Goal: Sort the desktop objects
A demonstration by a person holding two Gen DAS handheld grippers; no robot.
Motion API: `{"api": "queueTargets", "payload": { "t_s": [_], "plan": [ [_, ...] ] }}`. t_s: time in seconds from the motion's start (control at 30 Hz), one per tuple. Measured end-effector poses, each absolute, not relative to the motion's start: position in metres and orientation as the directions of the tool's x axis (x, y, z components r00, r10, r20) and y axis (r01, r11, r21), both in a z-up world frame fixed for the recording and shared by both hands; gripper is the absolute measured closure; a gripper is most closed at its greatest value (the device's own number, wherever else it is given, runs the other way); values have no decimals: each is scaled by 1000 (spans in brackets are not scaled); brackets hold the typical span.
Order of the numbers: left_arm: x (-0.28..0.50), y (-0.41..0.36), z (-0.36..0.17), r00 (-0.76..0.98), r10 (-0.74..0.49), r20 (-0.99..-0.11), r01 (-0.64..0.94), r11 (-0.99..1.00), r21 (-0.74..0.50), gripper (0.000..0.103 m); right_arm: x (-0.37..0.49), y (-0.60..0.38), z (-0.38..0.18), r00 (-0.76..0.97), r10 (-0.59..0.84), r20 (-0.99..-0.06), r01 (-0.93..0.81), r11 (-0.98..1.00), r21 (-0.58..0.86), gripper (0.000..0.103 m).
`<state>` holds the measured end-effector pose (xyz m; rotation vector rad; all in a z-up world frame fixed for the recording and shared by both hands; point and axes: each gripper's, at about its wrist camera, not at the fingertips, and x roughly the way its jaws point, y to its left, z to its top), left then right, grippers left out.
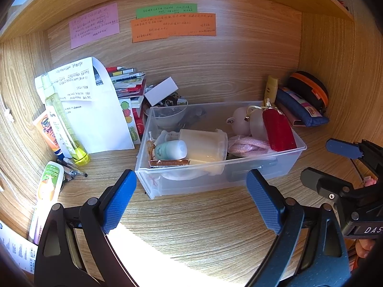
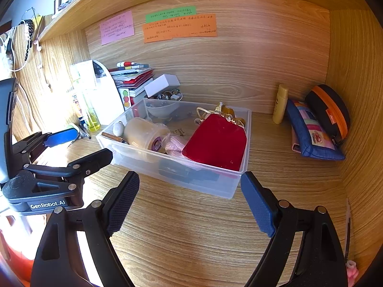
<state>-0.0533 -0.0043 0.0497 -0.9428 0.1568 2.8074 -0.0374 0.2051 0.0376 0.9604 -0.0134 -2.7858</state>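
Claws: left claw (image 1: 191, 201) and right claw (image 2: 190, 201), both spread wide, gripping nothing
Bins: one clear bin (image 2: 225, 186)
Pouches: one red pouch (image 2: 216, 143) inside
Notes: three sticky notes (image 1: 173, 27)

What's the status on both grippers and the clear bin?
Left gripper open, empty. Right gripper open, empty. Clear plastic bin on wooden desk just ahead, red velvet pouch inside. Approach unobstructed.
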Motion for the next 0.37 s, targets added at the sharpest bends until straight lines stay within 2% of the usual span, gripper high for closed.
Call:
{"api": "queueTargets", "payload": {
  "t_s": [0.37],
  "plan": [
    [-51, -9, 50, -789, 150, -596, -196, -980, 13, 9, -40, 205, 34, -761, -192, -619, 188, -979, 73, 18]
  ]
}}
